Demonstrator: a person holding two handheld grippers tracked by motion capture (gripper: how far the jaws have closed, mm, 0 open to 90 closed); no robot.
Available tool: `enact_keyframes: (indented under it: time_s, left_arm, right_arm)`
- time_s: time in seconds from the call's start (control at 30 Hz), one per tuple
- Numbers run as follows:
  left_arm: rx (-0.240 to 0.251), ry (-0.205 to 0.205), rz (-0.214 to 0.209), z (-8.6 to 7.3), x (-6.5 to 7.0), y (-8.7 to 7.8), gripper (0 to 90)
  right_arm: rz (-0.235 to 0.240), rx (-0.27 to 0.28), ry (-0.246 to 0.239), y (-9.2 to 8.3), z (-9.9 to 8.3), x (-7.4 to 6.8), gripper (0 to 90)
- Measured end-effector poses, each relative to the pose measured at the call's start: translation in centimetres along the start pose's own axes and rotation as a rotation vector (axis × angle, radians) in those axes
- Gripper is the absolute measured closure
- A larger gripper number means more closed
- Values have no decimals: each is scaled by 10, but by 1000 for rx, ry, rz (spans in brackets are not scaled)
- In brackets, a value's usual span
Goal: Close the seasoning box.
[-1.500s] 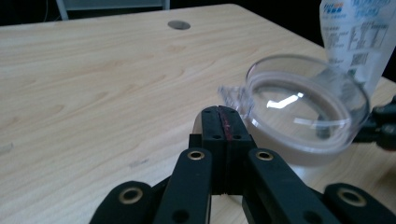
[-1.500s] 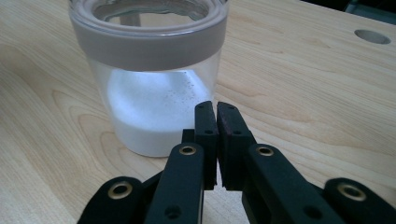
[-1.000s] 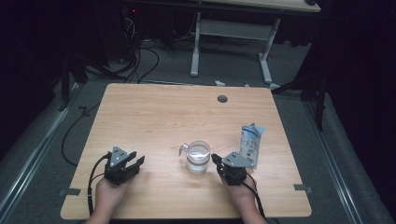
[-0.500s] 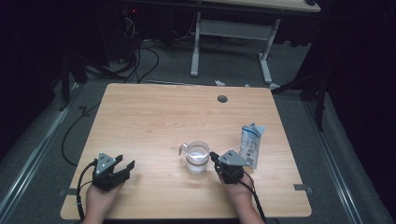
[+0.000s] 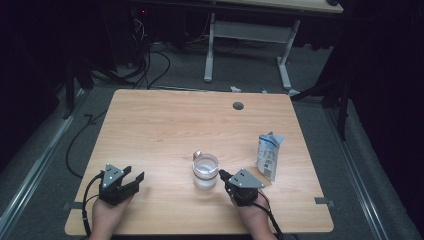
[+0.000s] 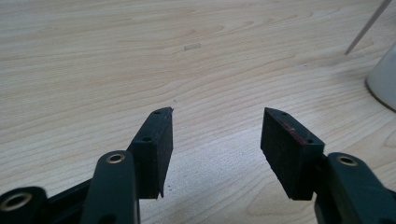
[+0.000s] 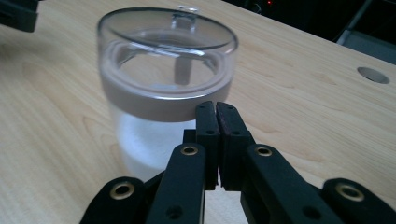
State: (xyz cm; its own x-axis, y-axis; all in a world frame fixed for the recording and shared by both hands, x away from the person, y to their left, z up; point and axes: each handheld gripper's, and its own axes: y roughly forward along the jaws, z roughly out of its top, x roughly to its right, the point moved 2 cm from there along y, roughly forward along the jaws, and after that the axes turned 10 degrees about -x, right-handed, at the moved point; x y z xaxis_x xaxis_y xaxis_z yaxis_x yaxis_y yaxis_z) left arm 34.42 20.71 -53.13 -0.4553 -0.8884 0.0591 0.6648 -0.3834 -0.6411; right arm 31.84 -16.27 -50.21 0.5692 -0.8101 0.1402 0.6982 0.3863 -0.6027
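A clear glass jar (image 5: 205,171) with a lid and white powder in its bottom stands near the front middle of the wooden table (image 5: 165,125). My right gripper (image 5: 221,174) is shut and empty, with its tips just right of the jar. In the right gripper view those tips (image 7: 217,109) sit close against the jar (image 7: 163,84) wall below the lid. My left gripper (image 5: 134,179) rests low at the front left. Its jaws have just been opening and stand open (image 6: 217,140) over bare wood with nothing between them. The jar's pale base (image 6: 384,77) shows at the right edge of that view.
A white and blue pouch (image 5: 269,155) lies right of the jar. A round cable hole (image 5: 238,106) sits near the table's far edge. Another desk's legs (image 5: 209,50) and cables (image 5: 150,65) are on the floor behind.
My left hand has drawn back toward the front left corner and its jaws have spread wider. My right gripper has edged left, closer to the jar, still shut.
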Motion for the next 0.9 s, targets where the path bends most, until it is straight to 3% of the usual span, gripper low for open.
enact_keyframes:
  time_s: [0.27,0.9]
  left_arm:
    - [5,-6,-23,-2,0,-1,430]
    - [4,3,-49,-1,4,2,428]
  right_arm:
    - [-26,-27,39,17,10,17,887]
    - [0,-6,7,7,7,1,898]
